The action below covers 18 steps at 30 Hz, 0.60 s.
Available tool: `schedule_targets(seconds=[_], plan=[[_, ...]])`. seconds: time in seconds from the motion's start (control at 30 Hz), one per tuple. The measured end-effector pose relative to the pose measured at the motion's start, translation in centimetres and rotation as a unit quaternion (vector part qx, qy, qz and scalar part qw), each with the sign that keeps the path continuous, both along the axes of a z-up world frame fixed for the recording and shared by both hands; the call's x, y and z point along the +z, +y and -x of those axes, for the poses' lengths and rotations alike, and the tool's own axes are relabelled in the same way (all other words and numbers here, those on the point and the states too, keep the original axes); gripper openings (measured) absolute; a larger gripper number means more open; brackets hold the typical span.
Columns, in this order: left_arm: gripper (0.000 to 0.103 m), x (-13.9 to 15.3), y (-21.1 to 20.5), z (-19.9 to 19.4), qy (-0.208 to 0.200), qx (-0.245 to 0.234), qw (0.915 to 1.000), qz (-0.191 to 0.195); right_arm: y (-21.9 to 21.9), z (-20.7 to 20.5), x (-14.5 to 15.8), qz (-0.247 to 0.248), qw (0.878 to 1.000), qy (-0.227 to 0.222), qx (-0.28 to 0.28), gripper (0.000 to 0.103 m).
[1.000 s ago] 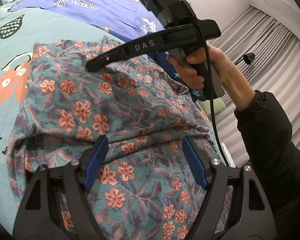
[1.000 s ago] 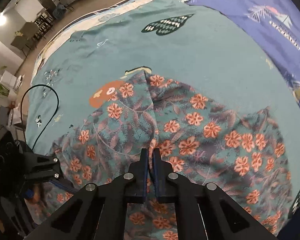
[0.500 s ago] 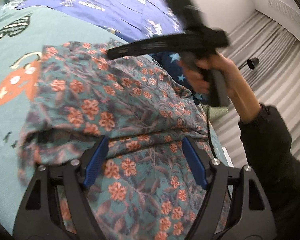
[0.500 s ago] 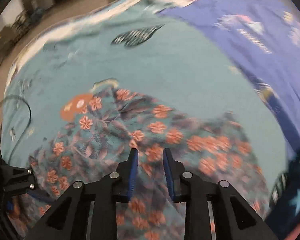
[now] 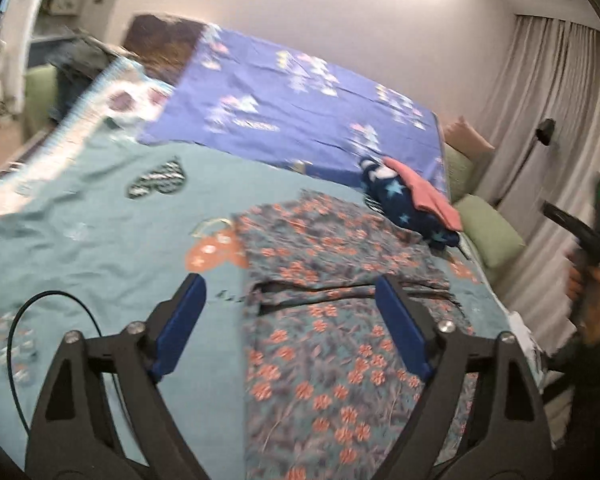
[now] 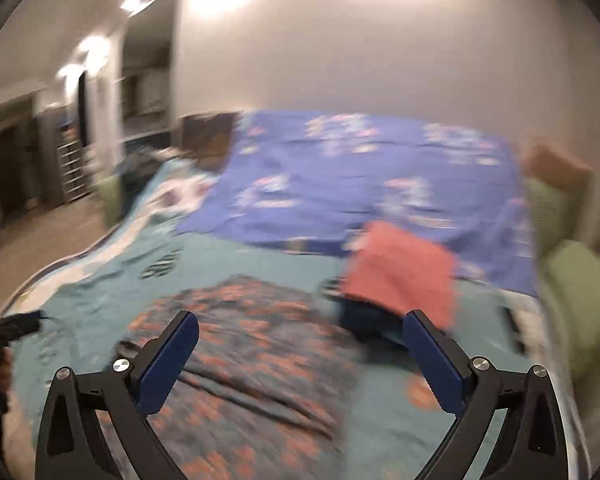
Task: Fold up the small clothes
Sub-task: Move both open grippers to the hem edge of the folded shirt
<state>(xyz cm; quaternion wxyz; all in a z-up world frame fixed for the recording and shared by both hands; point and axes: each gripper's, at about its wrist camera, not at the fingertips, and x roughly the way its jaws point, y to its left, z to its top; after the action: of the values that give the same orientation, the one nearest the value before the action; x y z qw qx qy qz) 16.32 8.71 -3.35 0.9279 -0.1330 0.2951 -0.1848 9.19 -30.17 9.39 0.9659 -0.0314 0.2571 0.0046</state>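
a bed (image 5: 100, 216) in teal and blue covers carries a floral garment (image 5: 324, 280) beside a star-print pile (image 5: 400, 204).

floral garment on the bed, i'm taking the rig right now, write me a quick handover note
Left tongs: open, empty, raised above the bed.
Right tongs: jaws have just been opening, now wide and empty, also lifted clear.
Floral garment: lies loose on the teal bedspread, one fold laid across it, edges uneven.
Behind it on the right: a pink folded piece on top of a navy star-print piece.
Done: first fold, both grips let go.
Left: probably further folds, then tidy the floral garment and move it to the pile.
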Motion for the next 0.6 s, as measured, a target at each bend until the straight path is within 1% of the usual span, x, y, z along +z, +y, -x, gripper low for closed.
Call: schedule_targets(seconds=[0.03, 0.07, 0.1, 0.13, 0.17, 0.2, 0.23, 0.3, 0.37, 0.43, 0.47, 0.53, 0.6], plan=[[0.087, 0.1, 0.2, 1.0, -0.007, 0.014, 0.9999, 0.004, -0.6, 2.3, 0.2, -0.007, 0.999, -0.005, -0.031, 0.103], [0.088, 0.1, 0.4, 1.9, -0.010, 0.025, 0.9996, 0.007, -1.6, 5.0, 0.1, -0.035, 0.997, -0.003, -0.063, 0.103], [0.088, 0.1, 0.6, 2.7, -0.010, 0.032, 0.9994, 0.010, -2.3, 6.4, 0.1, -0.061, 0.996, 0.002, -0.072, 0.103], [0.088, 0.0, 0.9, 3.5, -0.009, 0.034, 0.9993, 0.013, -3.1, 8.2, -0.5, -0.102, 0.992, 0.008, -0.073, 0.103], [0.088, -0.3, 1.1, 4.4, -0.001, 0.035, 0.9993, 0.015, -3.9, 10.2, -1.4, -0.148, 0.986, 0.009, -0.073, 0.103], [0.088, -0.8, 1.0, 4.9, 0.004, 0.035, 0.9993, 0.014, -4.4, 11.9, -2.6, -0.176, 0.981, 0.015, -0.081, 0.103], [0.088, -1.2, 1.0, 5.5, 0.009, 0.035, 0.9993, 0.012, -4.6, 12.9, -3.5, -0.179, 0.979, 0.029, -0.091, 0.103], [0.088, -2.3, 0.8, 7.0, 0.019, 0.025, 0.9995, -0.002, -4.5, 14.4, -6.0, -0.155, 0.980, 0.079, -0.092, 0.103], [0.088, -3.6, 0.4, 8.5, 0.039, 0.001, 0.9988, -0.030, -4.5, 16.2, -8.9, -0.144, 0.978, 0.120, -0.087, 0.103], [0.088, -4.9, 0.1, 9.7, 0.065, -0.018, 0.9968, -0.044, -4.6, 17.7, -11.8, -0.167, 0.969, 0.163, -0.080, 0.103], [0.088, -5.3, 0.0, 10.3, 0.070, -0.024, 0.9963, -0.043, -4.7, 18.6, -13.3, -0.181, 0.963, 0.190, -0.066, 0.103], [0.088, -6.1, 0.0, 11.4, 0.092, -0.039, 0.9944, -0.034, -4.5, 20.3, -15.4, -0.199, 0.953, 0.226, -0.046, 0.102], [0.088, -6.7, 0.0, 12.1, 0.103, -0.058, 0.9929, -0.010, -4.6, 21.0, -16.7, -0.210, 0.947, 0.242, -0.034, 0.100]])
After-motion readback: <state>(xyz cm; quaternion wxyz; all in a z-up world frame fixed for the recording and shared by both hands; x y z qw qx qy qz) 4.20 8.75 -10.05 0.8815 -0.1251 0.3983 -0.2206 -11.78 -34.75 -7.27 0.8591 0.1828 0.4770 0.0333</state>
